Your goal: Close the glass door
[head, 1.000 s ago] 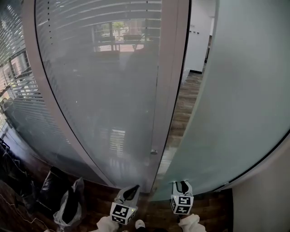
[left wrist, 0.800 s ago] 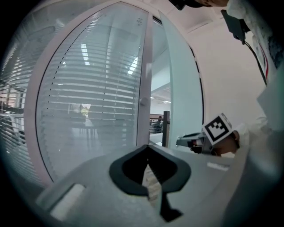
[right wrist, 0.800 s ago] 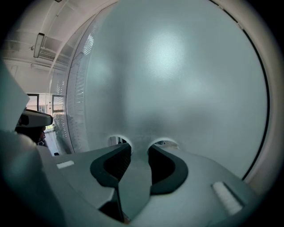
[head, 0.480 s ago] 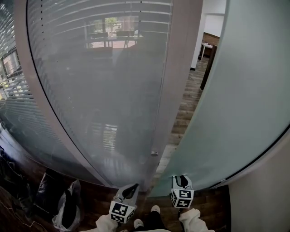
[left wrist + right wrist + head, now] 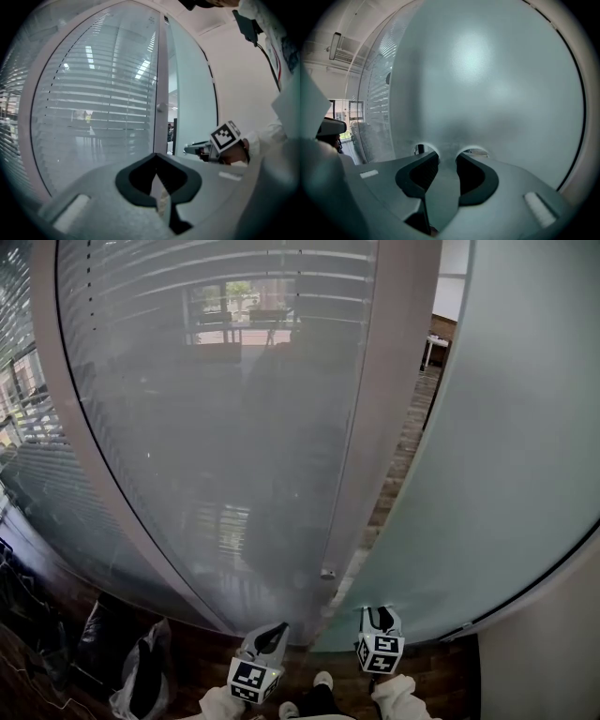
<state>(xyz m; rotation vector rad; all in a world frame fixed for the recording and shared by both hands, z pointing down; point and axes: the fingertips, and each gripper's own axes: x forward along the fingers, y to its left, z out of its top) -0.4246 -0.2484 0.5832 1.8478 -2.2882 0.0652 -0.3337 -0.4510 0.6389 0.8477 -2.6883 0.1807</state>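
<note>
The frosted glass door [image 5: 506, 474] fills the right of the head view, standing ajar from the pale door frame post [image 5: 380, 427]; a narrow gap between them shows wooden floor [image 5: 414, 432]. A small metal lock piece [image 5: 327, 573] sits low on the frame edge. My right gripper [image 5: 378, 619] is open a little, its tips right at the door's lower glass; the right gripper view shows the frosted door [image 5: 487, 84] close ahead of the right gripper [image 5: 447, 157]. My left gripper [image 5: 272, 636] is shut and empty, pointing at the frame's foot. The left gripper [image 5: 156, 159] faces the post [image 5: 161, 93].
A glass wall with slatted blinds [image 5: 206, 427] curves along the left. A black bag [image 5: 94, 634] and a plastic bag [image 5: 141, 667] lie on the floor at lower left. A plain wall [image 5: 553, 652] stands at the right. The person's shoes [image 5: 322, 679] show below.
The gap between the frosted door and the frame post has narrowed over the last second. Both grippers stay low in the view, the right one still at the door.
</note>
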